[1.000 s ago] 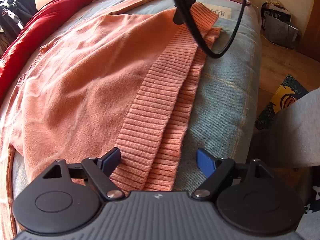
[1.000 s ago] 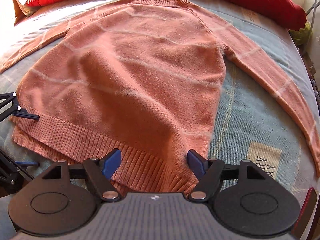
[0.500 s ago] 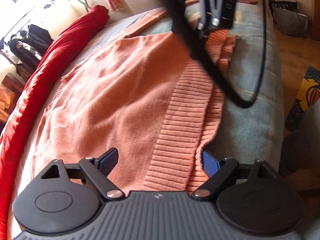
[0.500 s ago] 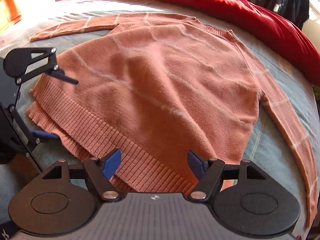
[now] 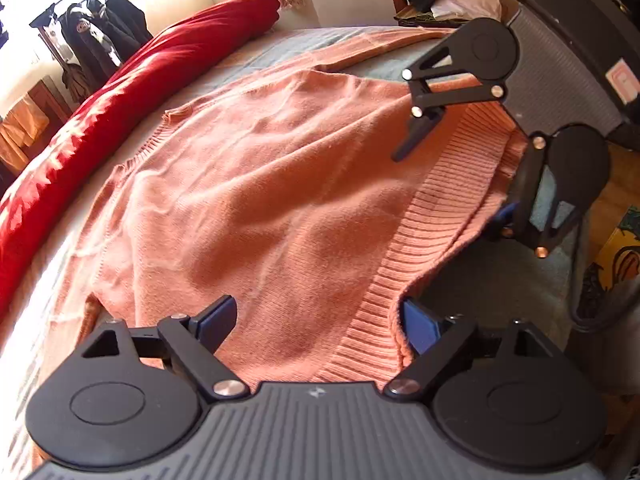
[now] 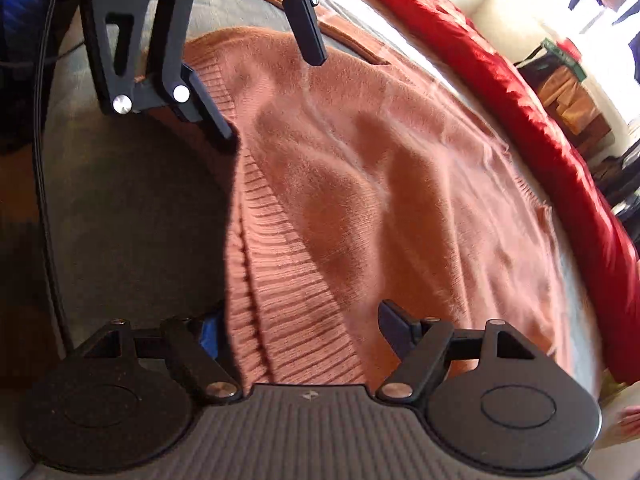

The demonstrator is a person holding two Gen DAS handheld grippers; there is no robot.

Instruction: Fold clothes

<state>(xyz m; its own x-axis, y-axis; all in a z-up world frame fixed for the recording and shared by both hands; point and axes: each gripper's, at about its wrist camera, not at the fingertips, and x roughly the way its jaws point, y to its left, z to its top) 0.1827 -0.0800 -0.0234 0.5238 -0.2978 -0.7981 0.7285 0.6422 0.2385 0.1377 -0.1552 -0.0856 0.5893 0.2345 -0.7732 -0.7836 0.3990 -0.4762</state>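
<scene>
An orange knit sweater (image 5: pixel 260 200) lies spread front-down on the bed, its ribbed hem (image 5: pixel 420 240) nearest me. My left gripper (image 5: pixel 316 320) is open, with one hem corner lying between its blue-padded fingers. At the other hem corner my right gripper (image 5: pixel 460 176) also stands open, one finger above the knit and one below the edge. In the right wrist view the right gripper (image 6: pixel 300 328) straddles the ribbed hem (image 6: pixel 272 280) of the sweater (image 6: pixel 400 200), and the left gripper (image 6: pixel 264 84) shows open at the far corner.
A long red bolster (image 5: pixel 120 92) runs along the far side of the bed (image 5: pixel 500 280); it also lies past the sweater's collar end (image 6: pixel 520 100). Dark clothes hang on a rail (image 5: pixel 100 40). A black cable (image 6: pixel 44 160) hangs at the left. Wooden floor with a patterned bag (image 5: pixel 620 256) lies off the bed edge.
Both grippers have dropped down to the hem and turned toward each other. The hem corners now lie between their open fingers, and the hem edge sits slightly raised off the cover.
</scene>
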